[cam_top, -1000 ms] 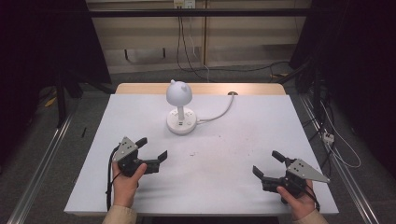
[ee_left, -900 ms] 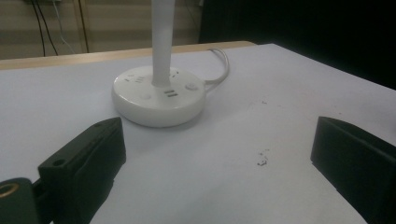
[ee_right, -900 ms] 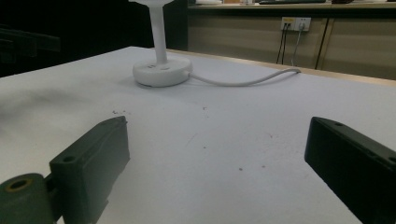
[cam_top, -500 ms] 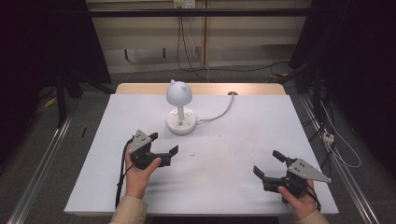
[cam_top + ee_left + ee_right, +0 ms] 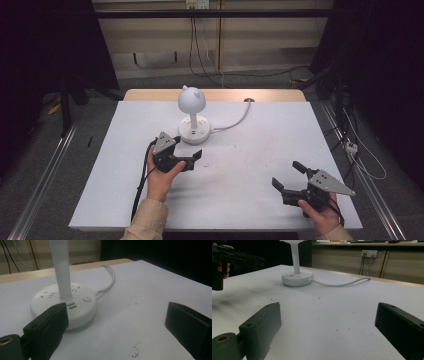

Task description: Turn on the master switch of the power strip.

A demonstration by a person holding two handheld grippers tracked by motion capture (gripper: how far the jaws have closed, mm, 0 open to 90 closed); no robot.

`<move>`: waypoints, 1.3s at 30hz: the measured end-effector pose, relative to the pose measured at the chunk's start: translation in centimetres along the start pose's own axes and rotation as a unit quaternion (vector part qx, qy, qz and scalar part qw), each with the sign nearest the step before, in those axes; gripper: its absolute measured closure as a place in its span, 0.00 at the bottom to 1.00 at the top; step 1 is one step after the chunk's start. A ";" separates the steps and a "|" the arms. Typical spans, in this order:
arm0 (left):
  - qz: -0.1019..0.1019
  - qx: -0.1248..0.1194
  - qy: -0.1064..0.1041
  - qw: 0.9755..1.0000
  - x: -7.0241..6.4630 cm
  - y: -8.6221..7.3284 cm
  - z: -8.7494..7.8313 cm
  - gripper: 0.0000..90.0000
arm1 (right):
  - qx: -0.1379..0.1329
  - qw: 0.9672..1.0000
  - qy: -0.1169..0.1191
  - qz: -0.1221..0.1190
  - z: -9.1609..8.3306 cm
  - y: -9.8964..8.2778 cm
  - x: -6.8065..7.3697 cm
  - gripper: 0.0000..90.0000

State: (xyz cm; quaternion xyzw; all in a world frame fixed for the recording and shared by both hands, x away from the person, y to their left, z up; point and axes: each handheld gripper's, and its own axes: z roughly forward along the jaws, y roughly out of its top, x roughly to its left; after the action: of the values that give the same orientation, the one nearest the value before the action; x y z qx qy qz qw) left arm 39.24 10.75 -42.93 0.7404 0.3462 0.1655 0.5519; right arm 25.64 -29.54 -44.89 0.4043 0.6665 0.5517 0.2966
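White table [image 5: 240, 200]: left tool [image 5: 187, 150] spread beside lamp base [image 5: 194, 132].

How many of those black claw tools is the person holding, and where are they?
2. The left gripper is out over the middle of the table, jaws open, close beside the white lamp base. The right gripper sits near the table's front right corner, jaws open too.

No readable text, brand, number or sign stands on anything here. The round white plastic lamp base [image 5: 63, 305], just ahead of the left gripper's [image 5: 187, 152] jaws, carries only socket slots, two USB ports and an unmarked round button.
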 end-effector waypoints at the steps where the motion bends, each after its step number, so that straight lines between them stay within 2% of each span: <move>1: -0.003 -0.001 0.000 1.000 -0.1 0.1 0.2 0.05 | 0.000 1.000 0.000 0.000 0.0 0.0 0.0 0.07; 6: 0.001 0.008 -0.003 1.000 -0.2 0.4 1.4 0.06 | -0.002 1.000 0.002 -0.001 0.0 0.0 0.1 0.07; 10: -0.006 0.007 -0.004 1.000 -0.2 0.4 2.1 0.07 | -0.001 1.000 0.000 -0.002 -0.1 0.0 0.0 0.07; 14: -0.007 0.013 0.002 1.000 -0.1 0.4 2.8 0.09 | -0.003 1.000 -0.001 -0.002 -0.1 0.1 0.0 0.07; 15: 0.001 0.017 0.005 1.000 0.0 0.5 2.9 0.10 | -0.003 1.000 -0.001 -0.002 -0.1 0.1 0.0 0.07; 18: -0.002 0.011 0.010 1.000 0.0 0.5 3.3 0.13 | -0.003 1.000 -0.002 -0.002 -0.1 0.1 0.0 0.07; 22: 0.000 0.016 0.015 1.000 0.1 0.6 3.8 0.14 | -0.002 1.000 -0.001 -0.003 -0.1 0.1 0.0 0.07; 24: 0.007 0.018 0.013 1.000 0.1 0.8 4.0 0.15 | -0.002 1.000 -0.001 -0.003 -0.1 0.1 0.0 0.07; 27: 0.001 0.016 0.012 1.000 0.1 1.0 4.3 0.16 | -0.002 1.000 -0.001 -0.003 -0.1 0.1 0.0 0.07; 29: 0.009 0.019 0.020 1.000 0.2 1.1 4.5 0.17 | -0.002 1.000 -0.001 -0.003 -0.1 0.1 0.0 0.07; 39: -0.006 0.018 0.028 0.999 0.9 0.9 5.1 0.27 | -0.002 1.000 0.000 -0.004 -0.1 0.1 0.0 0.08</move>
State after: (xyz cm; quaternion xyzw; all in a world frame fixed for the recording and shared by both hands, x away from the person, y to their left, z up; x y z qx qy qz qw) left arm 43.38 7.69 -43.93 0.7428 0.3692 0.1765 0.5299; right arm 25.60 -29.61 -44.81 0.4013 0.6665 0.5523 0.2996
